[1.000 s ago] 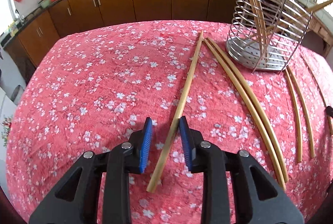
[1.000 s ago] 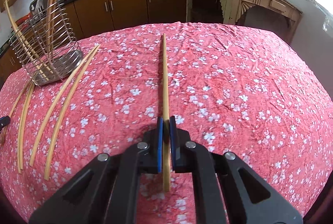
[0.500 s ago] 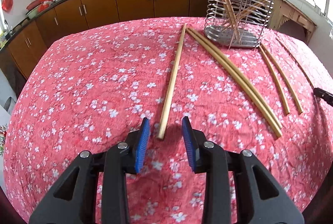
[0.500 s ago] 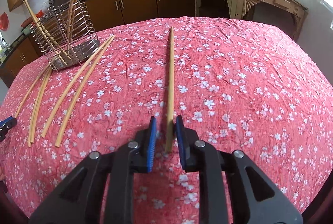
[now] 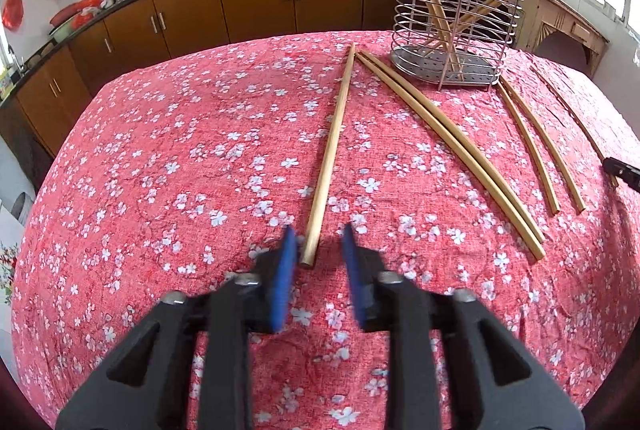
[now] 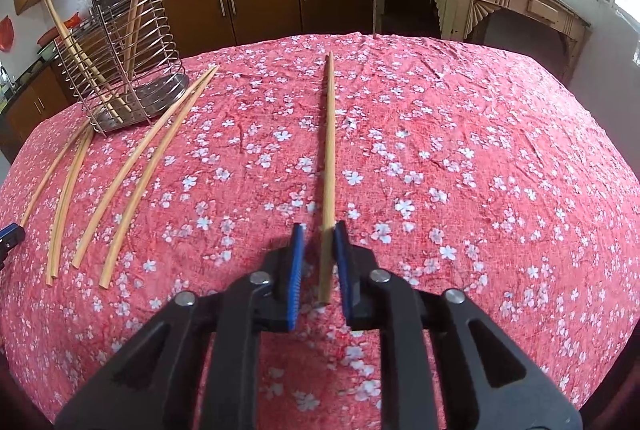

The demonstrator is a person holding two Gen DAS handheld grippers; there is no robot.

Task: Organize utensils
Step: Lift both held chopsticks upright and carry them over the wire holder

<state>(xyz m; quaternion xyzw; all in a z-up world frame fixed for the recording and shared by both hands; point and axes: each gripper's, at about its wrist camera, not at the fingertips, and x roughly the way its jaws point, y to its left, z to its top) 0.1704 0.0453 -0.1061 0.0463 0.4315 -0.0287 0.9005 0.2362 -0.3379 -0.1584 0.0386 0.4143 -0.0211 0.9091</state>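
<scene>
One long wooden chopstick (image 5: 332,146) lies on the red flowered tablecloth (image 5: 180,170). Its near end sits between the pads of my left gripper (image 5: 319,230), close to the left pad with a gap on the right; these jaws are closing. My right gripper (image 6: 319,226) straddles the near end of another chopstick (image 6: 329,134), which rests against the right pad and stands clear of the left one; these jaws are closing too. A wire utensil holder (image 5: 456,70) at the far side holds several chopsticks upright.
Two pairs of curved chopsticks (image 5: 452,146) (image 5: 536,146) lie loose between the two grippers, in front of the holder (image 6: 160,30). The other gripper's tip shows at each view's edge (image 5: 624,172) (image 6: 8,236). Brown cabinets and a black counter run behind the table.
My left gripper slid back along its chopstick to the near end and its jaws narrowed. My right gripper let go of its chopstick, which now lies between parted pads.
</scene>
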